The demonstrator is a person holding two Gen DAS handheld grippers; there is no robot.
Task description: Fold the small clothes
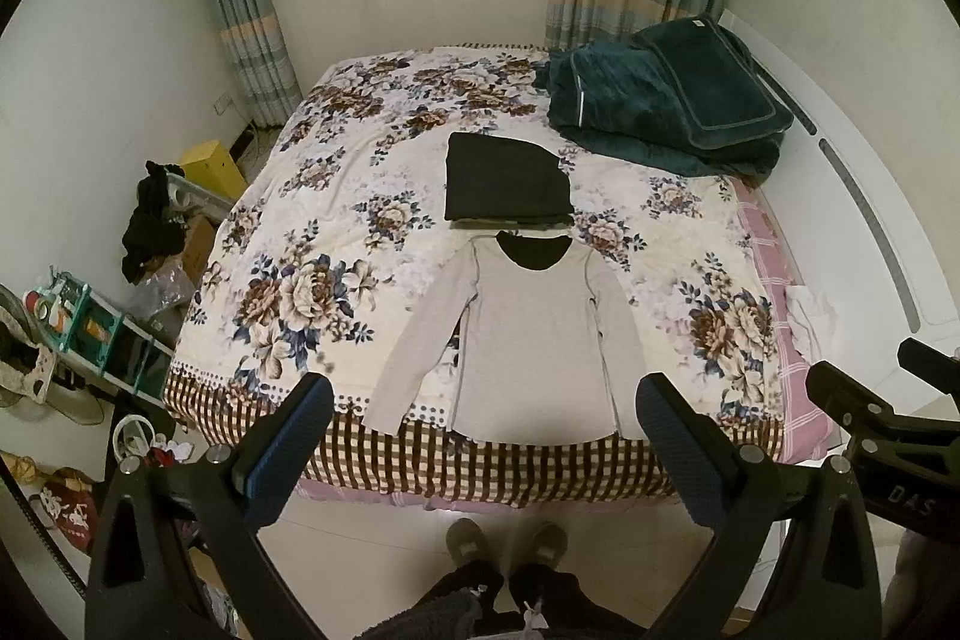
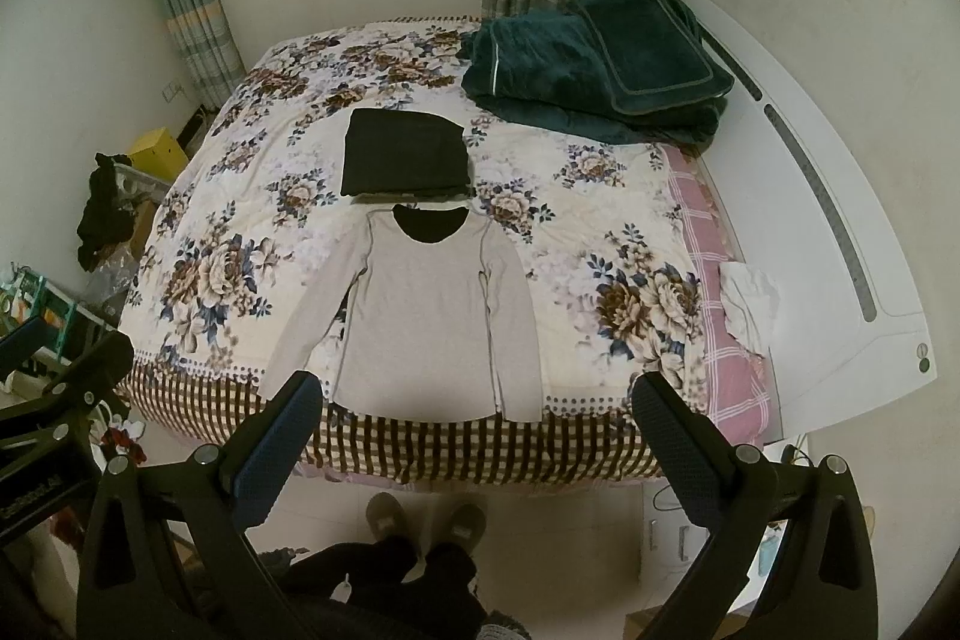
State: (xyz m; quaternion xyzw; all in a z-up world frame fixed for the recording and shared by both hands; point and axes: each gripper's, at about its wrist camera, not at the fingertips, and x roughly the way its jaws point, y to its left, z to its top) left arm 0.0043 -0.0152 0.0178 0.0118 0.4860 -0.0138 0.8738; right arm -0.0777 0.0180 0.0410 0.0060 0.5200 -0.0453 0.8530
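Observation:
A beige long-sleeved shirt (image 1: 528, 328) lies flat on the flowered bedspread (image 1: 336, 196), collar away from me, hem at the near bed edge. It also shows in the right wrist view (image 2: 426, 316). A folded dark garment (image 1: 504, 178) lies just beyond its collar, and it shows in the right wrist view too (image 2: 405, 154). My left gripper (image 1: 486, 400) is open and empty, held above the near bed edge over the hem. My right gripper (image 2: 477, 397) is open and empty, also above the near edge, right of the left one.
A folded dark green blanket with a cushion (image 1: 666, 100) sits at the far right of the bed. A white cloth (image 2: 750, 304) lies by the white headboard (image 2: 840, 232). Cluttered shelves and boxes (image 1: 90, 334) stand left of the bed. My slippered feet (image 1: 510, 544) are on the floor below.

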